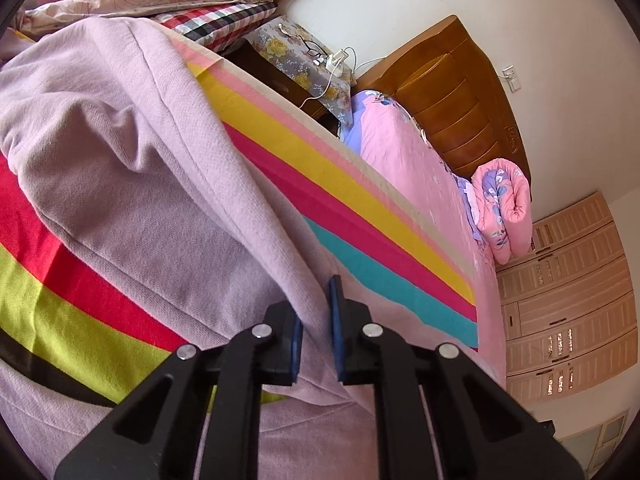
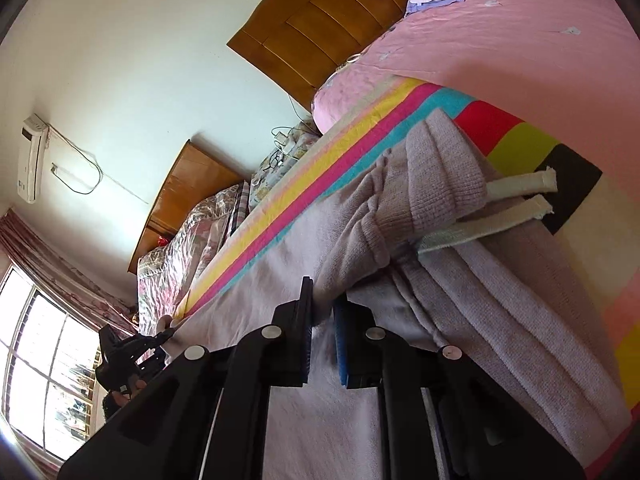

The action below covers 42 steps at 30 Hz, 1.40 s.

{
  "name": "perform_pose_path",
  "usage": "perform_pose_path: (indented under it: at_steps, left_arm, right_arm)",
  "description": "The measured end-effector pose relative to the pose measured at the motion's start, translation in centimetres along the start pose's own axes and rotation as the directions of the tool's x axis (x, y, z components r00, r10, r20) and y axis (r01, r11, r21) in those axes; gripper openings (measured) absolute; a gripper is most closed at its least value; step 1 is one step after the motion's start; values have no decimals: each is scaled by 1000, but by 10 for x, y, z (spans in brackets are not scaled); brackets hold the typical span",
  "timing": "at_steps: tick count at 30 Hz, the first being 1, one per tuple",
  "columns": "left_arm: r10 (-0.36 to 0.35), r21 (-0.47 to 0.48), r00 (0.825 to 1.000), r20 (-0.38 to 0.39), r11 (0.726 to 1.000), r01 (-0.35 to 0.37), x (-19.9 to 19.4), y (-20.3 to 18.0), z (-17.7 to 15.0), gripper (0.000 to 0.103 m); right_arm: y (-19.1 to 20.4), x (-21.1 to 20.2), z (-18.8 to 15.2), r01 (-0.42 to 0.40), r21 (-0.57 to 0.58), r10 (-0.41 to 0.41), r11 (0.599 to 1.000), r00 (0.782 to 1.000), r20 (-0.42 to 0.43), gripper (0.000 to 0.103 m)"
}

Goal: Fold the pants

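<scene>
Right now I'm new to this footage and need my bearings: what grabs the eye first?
The lilac pants dominate, sprawled over a rainbow-striped blanket on the bed. Each gripper has its jaws pinched on a fold of them: the left gripper near a seam, the right gripper near the ribbed waistband, where pale drawstrings stick out. Behind the bed stands a wooden headboard.

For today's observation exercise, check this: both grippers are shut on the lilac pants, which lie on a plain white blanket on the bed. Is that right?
Not quite. The blanket is not plain white: it is striped in yellow, pink, teal, red and green, as the left wrist view shows. The rest holds: the left gripper and right gripper are each shut on the lilac pants, lying on the bed.
</scene>
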<state>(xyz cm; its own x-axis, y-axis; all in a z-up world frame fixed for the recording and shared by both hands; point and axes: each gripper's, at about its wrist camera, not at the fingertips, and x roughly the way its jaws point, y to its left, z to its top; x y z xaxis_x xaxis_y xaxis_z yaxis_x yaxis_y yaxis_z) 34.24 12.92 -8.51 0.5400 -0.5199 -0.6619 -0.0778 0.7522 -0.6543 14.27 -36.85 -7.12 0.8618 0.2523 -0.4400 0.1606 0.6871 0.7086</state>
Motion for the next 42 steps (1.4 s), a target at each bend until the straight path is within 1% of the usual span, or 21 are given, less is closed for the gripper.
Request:
perform_pose_path:
  at_steps: [2,4,6,8,11,13,16,20,21,23,25,27,29,30,32,34,36,38,40,42]
  left_arm:
    - [-8,25,1000,19,1000,8,-10,-6,-1,7]
    - [-19,49,999,28,999,17,-20,-13,2,7]
    - [-21,59,1000,21,998,19,-24,-21,7,7]
    - [-32,55,999,12,998,31,-28,-25,14,7]
    - [-55,57,998,20,997,53,-41,-34,20,7]
    - [-79,78,996,42,994,76,-58,-46,18,7]
    - [-125,129,988,87,985,113,-94,-64,7,7]
    - [-203,215,969,142,962,170,-152,-80,-24,7]
    - [-220,227,965,146,956,183,-162,-79,-36,7]
    - [-237,238,961,142,951,199,-173,-72,-59,7]
    - [-242,224,962,126,952,210,-175,-59,-76,7]
    - [-231,212,967,103,955,206,-170,-47,-85,7]
    - [-225,177,971,78,962,209,-162,-36,-87,6]
    - [-219,174,973,71,963,205,-159,-35,-86,6]
    - [-210,178,976,58,964,197,-157,-36,-84,6]
    - [-198,204,979,53,962,184,-159,-42,-82,6]
    - [-189,235,980,61,957,170,-168,-50,-84,6]
    - [-187,272,979,82,949,158,-184,-56,-93,6]
    - [-207,296,974,92,940,172,-201,-57,-108,6]
    - [-228,297,970,89,935,193,-213,-44,-131,6]
  right_arm:
    - [9,-3,9,-18,-19,18,1000,1000,21,10]
    - [18,-4,20,-27,-46,29,999,999,30,10]
    - [26,-1,35,-29,-69,32,997,999,36,10]
    - [32,2,51,-36,-75,39,996,998,39,10]
    - [40,3,73,-58,-76,61,995,997,44,10]
    - [47,-3,84,-71,-88,76,994,996,55,10]
    - [58,-27,90,-112,-119,123,987,989,86,10]
    - [58,-66,83,-180,-132,195,975,974,115,10]
    - [54,-73,78,-189,-129,204,973,972,115,10]
    - [47,-83,66,-182,-134,197,974,974,109,10]
    - [39,-86,54,-166,-125,179,978,979,98,10]
    - [32,-85,43,-165,-105,174,981,981,82,10]
    - [29,-82,36,-156,-102,163,982,984,70,10]
    - [29,-80,33,-150,-107,158,983,986,61,10]
    - [29,-76,33,-137,-117,143,984,989,45,10]
    - [31,-74,39,-128,-120,133,984,990,35,10]
    - [37,-78,44,-126,-122,132,985,991,37,10]
    - [45,-92,44,-138,-144,147,980,988,51,10]
    - [50,-112,35,-148,-180,161,973,985,61,10]
    - [45,-128,18,-158,-196,171,968,984,54,10]
